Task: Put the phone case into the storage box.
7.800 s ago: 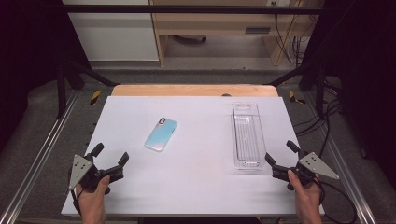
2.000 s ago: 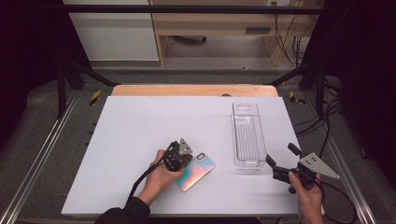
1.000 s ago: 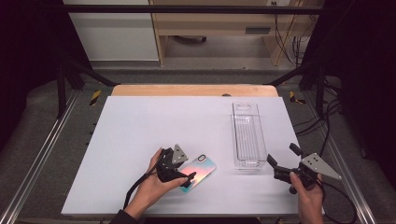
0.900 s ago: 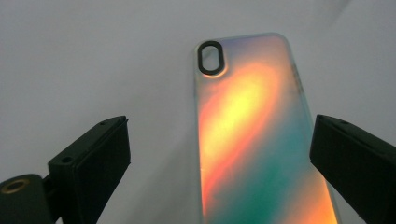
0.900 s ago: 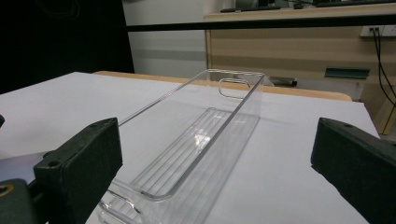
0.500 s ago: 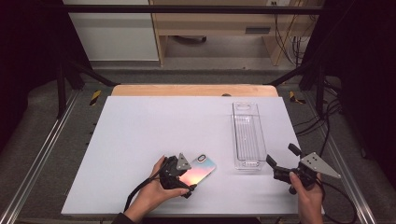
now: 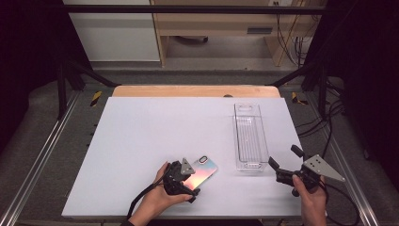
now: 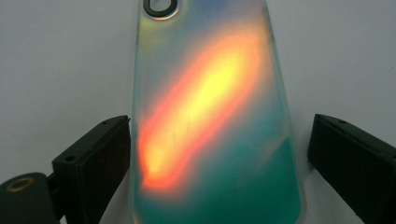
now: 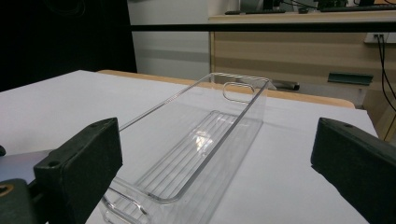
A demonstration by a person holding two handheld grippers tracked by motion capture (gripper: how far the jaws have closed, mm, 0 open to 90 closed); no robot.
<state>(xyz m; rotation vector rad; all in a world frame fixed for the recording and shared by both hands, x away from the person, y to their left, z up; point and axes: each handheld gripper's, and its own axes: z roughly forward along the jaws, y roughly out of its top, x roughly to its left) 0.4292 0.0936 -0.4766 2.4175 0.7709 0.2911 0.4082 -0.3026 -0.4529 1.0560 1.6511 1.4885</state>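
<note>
Straddling the near end of the phone (image 7: 203,170) with the left gripper (image 7: 190,181), just left of the tray's (image 7: 236,136) near end. Standing wide, both jaws: one close beside the phone's long edge, perhaps touching, the other apart from the opposite edge, and not yet clamping. Lying flat on the white table (image 7: 155,127), back up and camera ring toward the far side, angled toward the tray.

Judging the phone as thin, stiff and fairly light, with a glossy iridescent back that is likely slippery. So pinching across the two long edges rather than the faces, low against the table, and closing gently to avoid squirting it out.

Hovering just right of the tray's near end with the right gripper (image 7: 284,157), jaws spread wide and holding nothing. Pointing along the clear, ribbed tray toward its far handle cut-out.
</note>
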